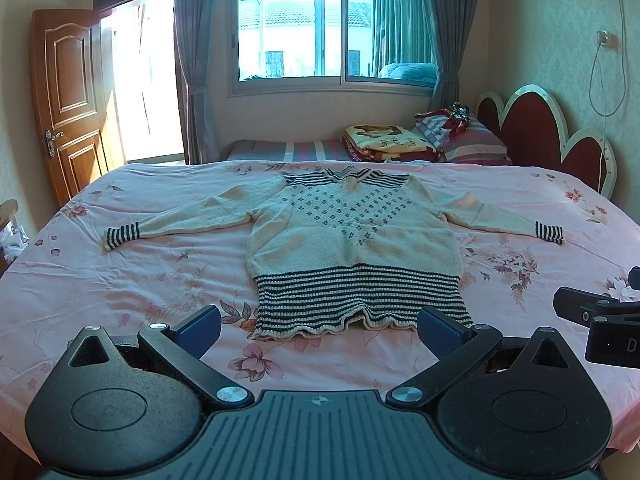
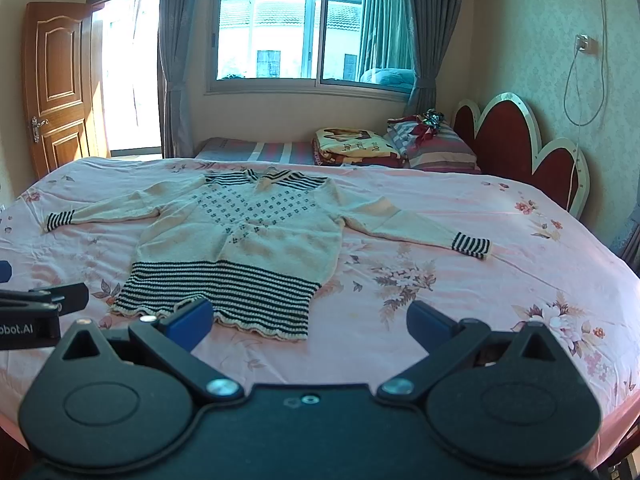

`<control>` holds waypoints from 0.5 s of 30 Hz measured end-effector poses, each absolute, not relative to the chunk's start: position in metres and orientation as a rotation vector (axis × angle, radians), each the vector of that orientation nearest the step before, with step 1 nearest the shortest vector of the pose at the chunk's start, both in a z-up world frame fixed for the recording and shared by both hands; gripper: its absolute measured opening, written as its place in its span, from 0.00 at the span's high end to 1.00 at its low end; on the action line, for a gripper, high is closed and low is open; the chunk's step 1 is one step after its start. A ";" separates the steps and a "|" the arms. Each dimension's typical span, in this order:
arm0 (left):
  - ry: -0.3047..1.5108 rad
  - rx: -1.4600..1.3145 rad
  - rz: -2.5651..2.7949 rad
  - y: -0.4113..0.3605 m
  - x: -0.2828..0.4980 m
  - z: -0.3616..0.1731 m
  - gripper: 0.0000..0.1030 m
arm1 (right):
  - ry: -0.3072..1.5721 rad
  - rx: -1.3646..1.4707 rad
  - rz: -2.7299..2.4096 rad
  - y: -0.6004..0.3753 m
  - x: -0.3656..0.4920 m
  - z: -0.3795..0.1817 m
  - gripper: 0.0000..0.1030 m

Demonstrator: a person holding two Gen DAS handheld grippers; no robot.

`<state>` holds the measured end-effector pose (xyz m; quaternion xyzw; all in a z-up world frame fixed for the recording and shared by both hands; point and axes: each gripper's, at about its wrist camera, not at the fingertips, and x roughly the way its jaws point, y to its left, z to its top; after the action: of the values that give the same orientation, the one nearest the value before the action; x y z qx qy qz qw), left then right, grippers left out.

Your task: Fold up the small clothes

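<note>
A cream knitted sweater (image 1: 352, 236) with a dark striped hem, collar and cuffs lies flat and face up on the pink floral bed sheet (image 1: 120, 280), both sleeves spread out sideways. My left gripper (image 1: 320, 330) is open just short of the striped hem, holding nothing. In the right wrist view the same sweater (image 2: 240, 236) lies left of centre. My right gripper (image 2: 310, 324) hangs open over the sheet near the hem's right corner, also empty. Each gripper's body shows at the edge of the other's view.
Behind the bed stand a folded blanket (image 1: 380, 140), striped pillows (image 1: 460, 132) and a red headboard (image 1: 532, 128). A window with grey curtains (image 1: 332, 32) fills the back wall. A wooden door (image 1: 68, 100) stands open at the left.
</note>
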<state>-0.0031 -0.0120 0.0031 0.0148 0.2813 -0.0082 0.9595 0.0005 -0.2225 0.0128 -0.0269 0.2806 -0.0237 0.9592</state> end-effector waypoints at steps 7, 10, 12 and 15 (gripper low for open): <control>0.578 0.021 -0.003 -0.009 -0.002 0.001 0.00 | 0.574 -0.051 -0.047 -0.221 0.002 0.011 0.01; 0.584 0.015 0.019 -0.008 0.003 0.000 0.00 | 0.571 -0.033 -0.050 -0.228 0.006 0.008 0.01; 0.616 0.001 0.015 -0.006 0.013 -0.003 0.00 | 0.567 -0.004 -0.050 -0.236 0.013 0.005 0.01; 0.627 -0.008 -0.020 -0.003 0.032 -0.010 0.00 | 0.581 0.047 -0.064 -0.253 0.034 -0.006 0.01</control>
<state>0.0316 -0.0035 -0.0096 -0.0039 0.3083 -0.0098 0.9512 0.0342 -0.2534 -0.0057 0.0233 0.2864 -0.0318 0.9573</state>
